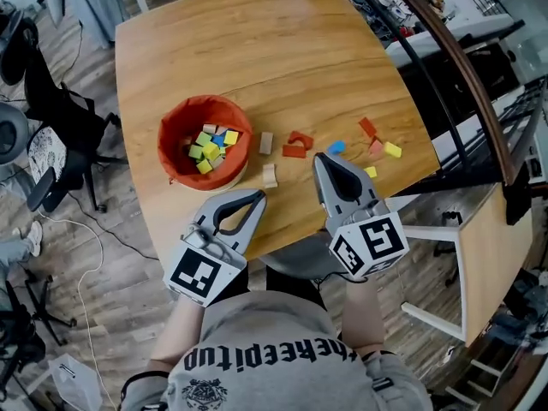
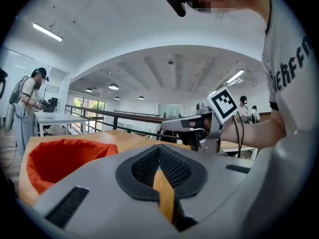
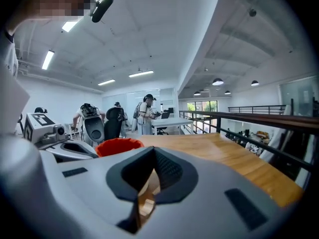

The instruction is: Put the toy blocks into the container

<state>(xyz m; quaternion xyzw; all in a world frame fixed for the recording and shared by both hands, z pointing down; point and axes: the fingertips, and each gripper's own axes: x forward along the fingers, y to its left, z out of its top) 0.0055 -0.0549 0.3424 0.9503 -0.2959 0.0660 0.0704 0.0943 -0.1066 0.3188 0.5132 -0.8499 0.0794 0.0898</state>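
Note:
A red fabric container [image 1: 175,135] stands on the wooden table [image 1: 282,50] and holds several coloured blocks [image 1: 210,148]. To its right lie two plain wood blocks [image 1: 266,142], [image 1: 270,175], red arch pieces [image 1: 297,145], a blue block [image 1: 336,146] and red, pink and yellow blocks [image 1: 392,150]. My left gripper [image 1: 258,197] is shut and empty at the near edge, its tip just short of the nearer wood block. My right gripper [image 1: 319,159] is shut and empty, its tip beside the red arches. The container [image 2: 60,158] shows left of the left gripper [image 2: 159,158], and beyond the right gripper [image 3: 152,158].
The table's near edge runs right under both grippers. A black railing [image 1: 454,67] and a white side table [image 1: 467,238] stand to the right. Office chairs [image 1: 51,118] sit on the floor at left. People [image 3: 145,114] stand at desks far behind the table.

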